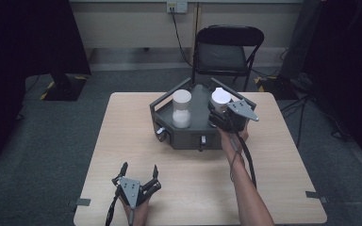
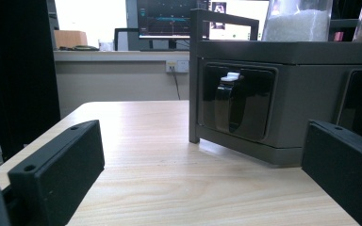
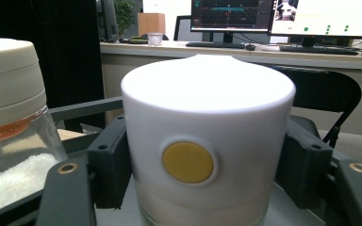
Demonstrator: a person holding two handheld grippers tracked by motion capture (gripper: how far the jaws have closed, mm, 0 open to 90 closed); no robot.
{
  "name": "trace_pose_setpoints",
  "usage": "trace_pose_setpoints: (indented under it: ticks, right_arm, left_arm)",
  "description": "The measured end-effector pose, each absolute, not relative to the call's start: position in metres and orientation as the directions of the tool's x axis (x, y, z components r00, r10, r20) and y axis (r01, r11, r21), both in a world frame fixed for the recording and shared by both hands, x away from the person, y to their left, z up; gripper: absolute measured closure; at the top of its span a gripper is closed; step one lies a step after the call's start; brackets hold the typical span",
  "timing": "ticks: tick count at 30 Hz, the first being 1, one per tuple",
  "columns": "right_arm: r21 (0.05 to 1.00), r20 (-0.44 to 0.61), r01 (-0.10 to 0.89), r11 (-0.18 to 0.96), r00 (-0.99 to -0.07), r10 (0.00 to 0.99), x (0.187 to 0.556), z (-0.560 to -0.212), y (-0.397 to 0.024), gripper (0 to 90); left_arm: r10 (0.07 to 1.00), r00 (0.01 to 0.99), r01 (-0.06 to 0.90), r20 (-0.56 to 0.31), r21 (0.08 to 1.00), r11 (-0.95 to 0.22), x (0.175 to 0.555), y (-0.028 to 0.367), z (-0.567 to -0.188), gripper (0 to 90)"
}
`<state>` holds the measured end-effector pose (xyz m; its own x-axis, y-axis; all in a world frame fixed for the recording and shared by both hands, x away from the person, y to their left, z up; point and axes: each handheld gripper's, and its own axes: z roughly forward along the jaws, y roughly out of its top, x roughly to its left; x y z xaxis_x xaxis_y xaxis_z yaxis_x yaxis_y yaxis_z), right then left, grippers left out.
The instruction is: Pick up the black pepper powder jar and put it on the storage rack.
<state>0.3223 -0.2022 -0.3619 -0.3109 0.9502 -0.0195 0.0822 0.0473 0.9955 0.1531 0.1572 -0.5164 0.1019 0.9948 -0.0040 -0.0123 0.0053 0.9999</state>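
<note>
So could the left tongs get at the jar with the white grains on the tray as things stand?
Probably yes. The left tongs stand open on the bare tabletop, well short of the grey tray, and nothing lies between. The jar sits on the tray's left side, away from the right tongs.

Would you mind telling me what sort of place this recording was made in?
Most likely an office or lab room: a bare wooden table on grey carpet, a folding chair by the wall, and a desk with lit computer monitors and a keyboard in the right gripper view.
</note>
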Motion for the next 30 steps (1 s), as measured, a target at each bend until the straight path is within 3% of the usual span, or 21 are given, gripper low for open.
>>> trace_pose_setpoints:
  ticks: [7,15,30]
  right_arm:
    - [0.996,-0.010,0.083,0.038,-0.317,0.949,0.3234,-0.3624,-0.2038,27.8]
    - [0.998,0.012,0.059,0.005,-0.294,0.956,0.3237,-0.3659,-0.2030,2.3]
    - [0.997,0.032,0.074,-0.010,-0.307,0.951,0.3201,-0.3647,-0.2041,0.0]
  left_arm:
    - [0.995,0.101,-0.012,-0.004,1.000,0.006,0.1531,0.1570,-0.5163,0.0]
    - [0.995,0.097,-0.012,-0.004,1.000,0.005,0.1530,0.1564,-0.5164,0.0]
    - [0.995,0.098,-0.012,-0.004,1.000,0.005,0.1530,0.1564,-0.5164,0.0]
